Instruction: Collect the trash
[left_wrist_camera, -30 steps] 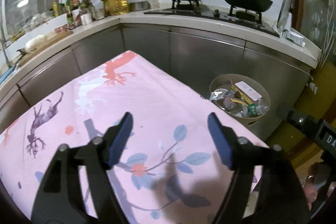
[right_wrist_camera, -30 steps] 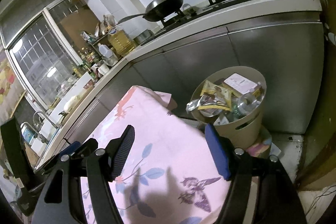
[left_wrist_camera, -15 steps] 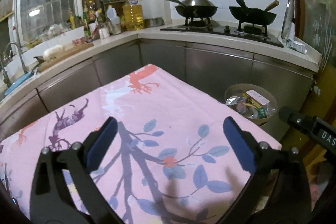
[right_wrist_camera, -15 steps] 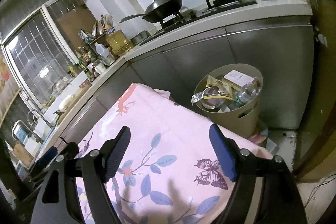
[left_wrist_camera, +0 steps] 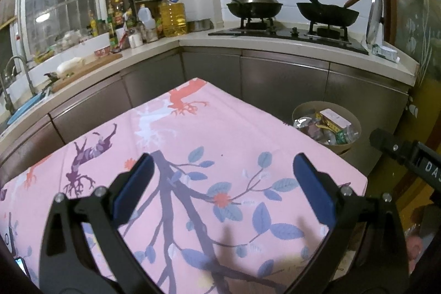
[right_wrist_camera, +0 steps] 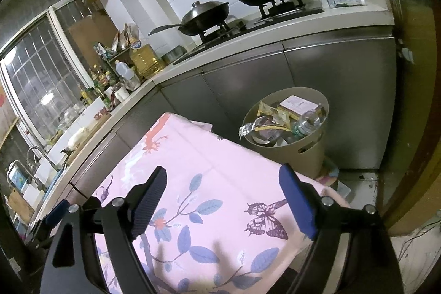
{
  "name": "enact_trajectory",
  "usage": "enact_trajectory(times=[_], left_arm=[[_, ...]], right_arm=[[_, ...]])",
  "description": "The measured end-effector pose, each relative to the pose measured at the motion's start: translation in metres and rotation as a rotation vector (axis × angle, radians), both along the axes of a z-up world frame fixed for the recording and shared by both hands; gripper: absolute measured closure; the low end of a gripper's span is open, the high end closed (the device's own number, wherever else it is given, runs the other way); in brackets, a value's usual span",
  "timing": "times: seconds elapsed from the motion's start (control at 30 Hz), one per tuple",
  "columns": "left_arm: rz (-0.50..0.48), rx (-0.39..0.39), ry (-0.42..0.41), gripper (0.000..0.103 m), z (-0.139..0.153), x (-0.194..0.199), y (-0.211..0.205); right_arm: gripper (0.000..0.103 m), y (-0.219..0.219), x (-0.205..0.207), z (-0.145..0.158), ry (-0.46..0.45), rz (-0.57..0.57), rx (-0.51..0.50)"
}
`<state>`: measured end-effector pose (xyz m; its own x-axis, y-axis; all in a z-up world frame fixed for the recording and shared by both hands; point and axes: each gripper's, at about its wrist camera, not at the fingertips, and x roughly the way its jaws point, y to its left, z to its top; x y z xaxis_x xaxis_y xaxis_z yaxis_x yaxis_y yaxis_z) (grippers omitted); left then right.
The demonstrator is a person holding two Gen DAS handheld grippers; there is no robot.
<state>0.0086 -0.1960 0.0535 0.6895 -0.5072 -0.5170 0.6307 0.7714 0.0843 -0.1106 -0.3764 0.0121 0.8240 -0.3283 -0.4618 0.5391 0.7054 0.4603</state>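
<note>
— Looking into the bin (right_wrist_camera: 292, 139) first: what's in it?

— It's a round beige tub with a cut-out handle slot in its wall, standing on the floor against the grey cabinet fronts, just past the far corner of the pink cloth (left_wrist_camera: 220, 145). It's heaped to the rim: a crumpled silver foil wrapper (right_wrist_camera: 252, 126) hangs over the edge, with a yellow packet (right_wrist_camera: 271, 110), a flat white carton (right_wrist_camera: 296, 104) and a clear plastic bottle with a green label (right_wrist_camera: 306, 124) lying on its side.

— And the cloth?

— Smooth printed fabric with blue leaves, purple branches and a butterfly, spread flat over the table.

— The jaws?

— The left gripper (left_wrist_camera: 220, 183) has its jaws spread wide, blue pads facing each other, nothing between them; it hangs above the cloth, nearer than the bin. The right gripper (right_wrist_camera: 223, 197) is likewise wide open and holds nothing.

— What does each view add?

— The left wrist view shows the bin (left_wrist_camera: 326, 126) only from above, plus the right gripper's black body (left_wrist_camera: 408, 159) beside it. The right wrist view shows the bin's side wall and the floor. Both show the pale worktop (left_wrist_camera: 275, 44) behind the bin, with a lidded wok (left_wrist_camera: 252, 4) and a black pan (left_wrist_camera: 328, 11) on the hob.
</note>
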Motion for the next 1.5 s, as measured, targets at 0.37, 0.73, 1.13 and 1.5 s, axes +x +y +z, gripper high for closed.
enact_trajectory(times=[0.37,0.73,1.13,1.5], left_arm=[[0.056,0.028,0.021,0.006,-0.010,-0.003,0.006],[0.096,0.076,0.047,0.006,-0.025,-0.005,0.006],[0.123,0.095,0.063,0.006,-0.029,-0.002,0.006],[0.149,0.073,0.075,0.006,-0.027,0.001,0.012]], right_arm=[[0.023,0.005,0.003,-0.009,0.026,0.017,0.012],[0.023,0.010,0.008,-0.021,0.053,0.050,0.041],[0.023,0.011,0.011,-0.025,0.062,0.064,0.058],[0.023,0.014,0.010,-0.026,0.064,0.065,0.057]])
